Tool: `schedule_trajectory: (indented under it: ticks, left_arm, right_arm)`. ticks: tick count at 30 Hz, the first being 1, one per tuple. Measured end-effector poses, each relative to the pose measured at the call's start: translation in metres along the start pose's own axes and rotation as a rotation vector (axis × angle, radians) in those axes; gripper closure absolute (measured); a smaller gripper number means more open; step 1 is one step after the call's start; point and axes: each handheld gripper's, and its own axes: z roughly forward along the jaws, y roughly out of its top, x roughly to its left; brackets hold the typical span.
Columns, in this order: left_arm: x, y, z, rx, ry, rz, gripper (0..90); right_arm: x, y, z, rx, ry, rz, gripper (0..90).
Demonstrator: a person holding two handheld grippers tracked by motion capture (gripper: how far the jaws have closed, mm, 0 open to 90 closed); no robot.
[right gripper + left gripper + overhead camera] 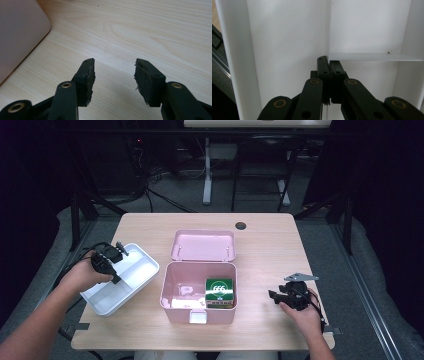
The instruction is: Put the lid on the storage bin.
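My left gripper (116, 277) is at the left of the table, shut on a thin inner divider wall of the white tray (135, 270). In the left gripper view the black jaws (329, 67) meet on that wall where two dividers of the white tray (287, 37) cross. The tray looks tilted in the high view. My right gripper (274, 296) hovers low over the bare wood to the right of the pink box (198, 312), and its jaws (113, 75) stand open with nothing between them.
The pink box has its lid (202, 245) folded back open. Inside it a green carton (219, 291) stands at the right, with a small pale item (186, 290) at the left. A round cable hole (241, 225) sits near the table's far edge.
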Motion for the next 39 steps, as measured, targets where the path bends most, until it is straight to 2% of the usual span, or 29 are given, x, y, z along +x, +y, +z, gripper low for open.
schedule_trajectory:
  ticks: [3, 8, 10, 14, 16, 19, 24, 31, 35, 39]
  left_arm:
    - [-0.003, 0.001, -0.011, 0.006, 0.008, 0.030, 89.4]
    - [-0.011, 0.005, -0.026, 0.014, 0.025, 0.110, 89.4]
    - [-0.017, 0.009, -0.034, 0.014, 0.040, 0.176, 89.4]
    - [-0.028, 0.015, -0.046, 0.007, 0.039, 0.257, 89.4]
    - [-0.034, 0.019, -0.050, 0.016, 0.058, 0.312, 89.4]
    - [-0.044, 0.027, -0.055, 0.021, 0.066, 0.360, 89.4]
    - [-0.057, 0.038, -0.056, 0.027, 0.059, 0.424, 89.3]
    - [-0.072, 0.054, -0.059, 0.013, 0.058, 0.475, 89.4]
    - [-0.083, 0.065, -0.059, 0.025, 0.040, 0.522, 89.4]
    - [-0.098, 0.074, -0.057, 0.010, 0.035, 0.573, 89.4]
  right_arm:
    - [0.000, 0.000, 0.000, 0.005, 0.001, 0.003, 49.8]
    - [0.000, -0.001, 0.001, 0.008, 0.004, 0.007, 49.8]
    - [-0.001, -0.001, 0.001, 0.008, 0.005, 0.008, 49.8]
    - [-0.001, -0.001, 0.001, 0.007, 0.006, 0.008, 49.8]
    - [-0.001, -0.001, 0.002, 0.009, 0.006, 0.006, 49.7]
    - [-0.001, -0.001, 0.002, 0.010, 0.006, 0.007, 49.6]
    - [-0.001, -0.001, 0.002, 0.015, 0.008, 0.012, 49.5]
    - [-0.003, -0.002, 0.002, 0.018, 0.006, 0.021, 49.4]
    - [-0.004, -0.002, 0.002, 0.020, 0.009, 0.025, 49.3]
    - [-0.005, -0.002, 0.002, 0.018, 0.009, 0.020, 49.3]
